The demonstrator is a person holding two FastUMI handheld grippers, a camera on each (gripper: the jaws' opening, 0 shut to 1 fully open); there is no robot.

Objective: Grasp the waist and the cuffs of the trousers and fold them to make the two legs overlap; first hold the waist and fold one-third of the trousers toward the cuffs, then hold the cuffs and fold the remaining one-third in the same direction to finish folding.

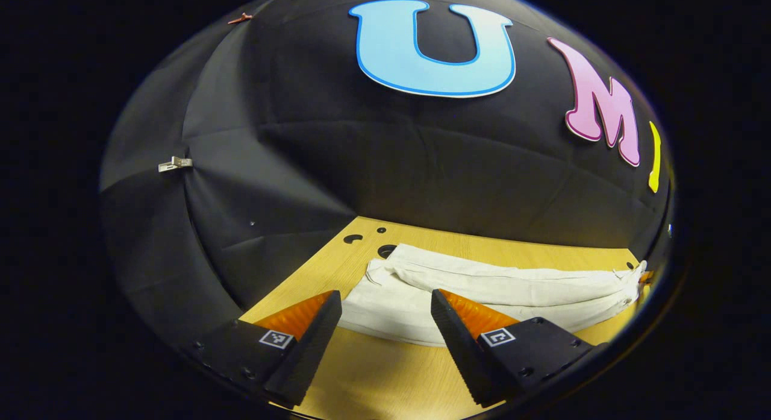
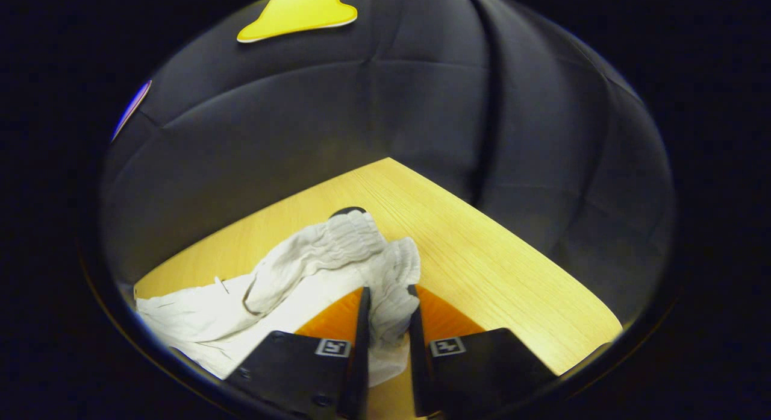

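From where I stand, the job looks barely under way. The white trousers (image 1: 482, 290) lie stretched out along the wooden table (image 1: 385, 378), close to the back wall, and in the left gripper view the two legs seem already laid one over the other, an upper roll of cloth resting along a lower one, though I cannot be sure they match edge to edge. No fold in thirds is visible: the garment is at full length, so both the waist fold and the cuff fold remain to be done, as I judge it. The left gripper (image 1: 385, 329) hovers with its jaws wide apart and nothing between them, poised just short of the near edge of the cloth at the plain end. The right gripper (image 2: 387, 323) has its fingers pressed together on a bunch of gathered, ruched fabric at the other end, which I take to be the elastic waist (image 2: 343, 239); that end is puckered and lifted a little. The table is pale, light-grained wood with a few round holes (image 1: 385, 250) near the left end of the trousers. Black cloth (image 2: 421, 106) hangs behind and to the sides, meeting at the table's corner, and a small metal clip (image 1: 174, 164) pins one seam.
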